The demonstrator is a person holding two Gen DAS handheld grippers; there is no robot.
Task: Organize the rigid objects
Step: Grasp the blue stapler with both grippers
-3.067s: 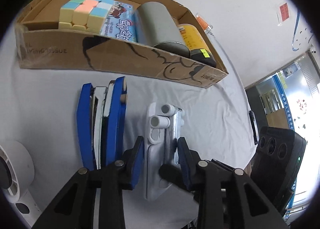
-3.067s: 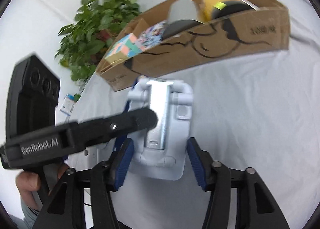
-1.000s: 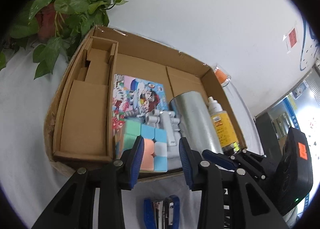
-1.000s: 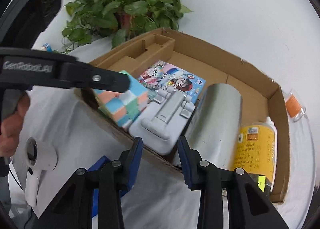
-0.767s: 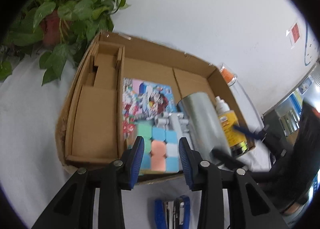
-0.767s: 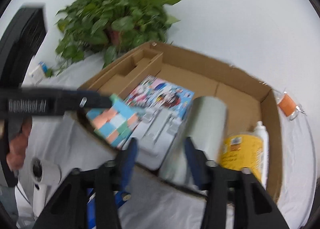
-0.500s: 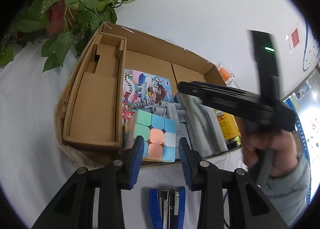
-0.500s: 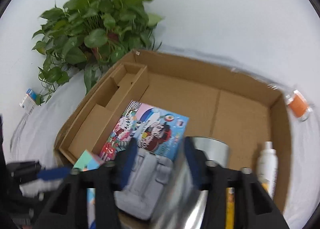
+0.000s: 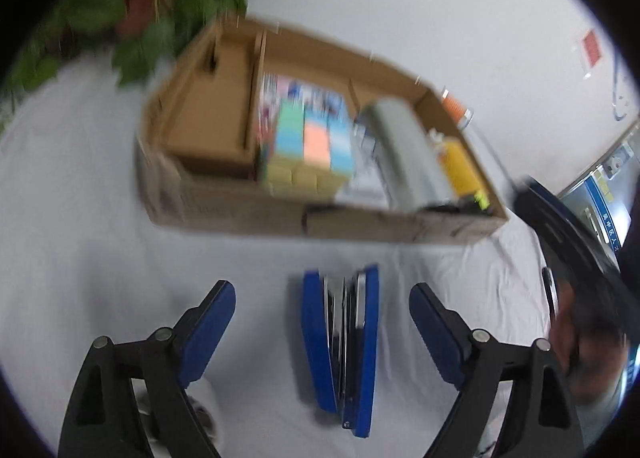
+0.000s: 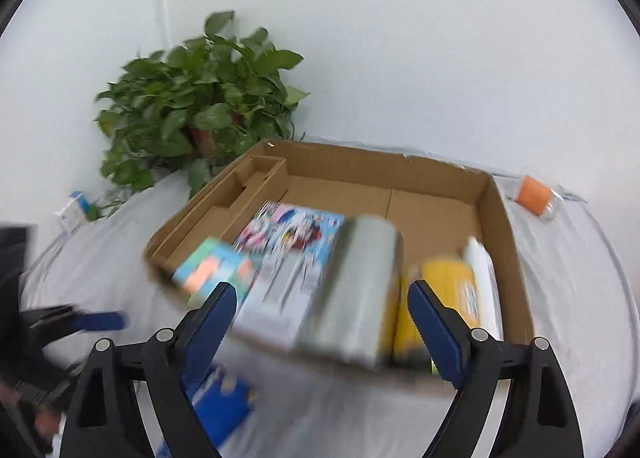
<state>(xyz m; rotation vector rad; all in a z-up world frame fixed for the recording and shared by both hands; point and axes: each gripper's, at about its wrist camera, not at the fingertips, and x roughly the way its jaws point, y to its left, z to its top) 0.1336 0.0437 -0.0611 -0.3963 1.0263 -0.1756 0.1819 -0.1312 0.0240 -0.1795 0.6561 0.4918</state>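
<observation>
The left gripper (image 9: 322,312) hangs over the white-covered bench (image 9: 100,242) with its blue fingers (image 9: 208,318) spread wide, having just been opening. The blue stapler (image 9: 344,346) lies on the cloth between them, apart from both pads. The right gripper (image 10: 320,312) also stands wide after just opening and grips nothing; its fingers (image 10: 434,332) frame the near edge of the cardboard box (image 10: 496,218). Inside the box lie a pastel cube (image 10: 212,268), a grey phone stand (image 10: 280,298) on a picture book (image 10: 296,224), a silver cylinder (image 10: 360,278) and a yellow bottle (image 10: 452,290). Motion blur smears both views.
</observation>
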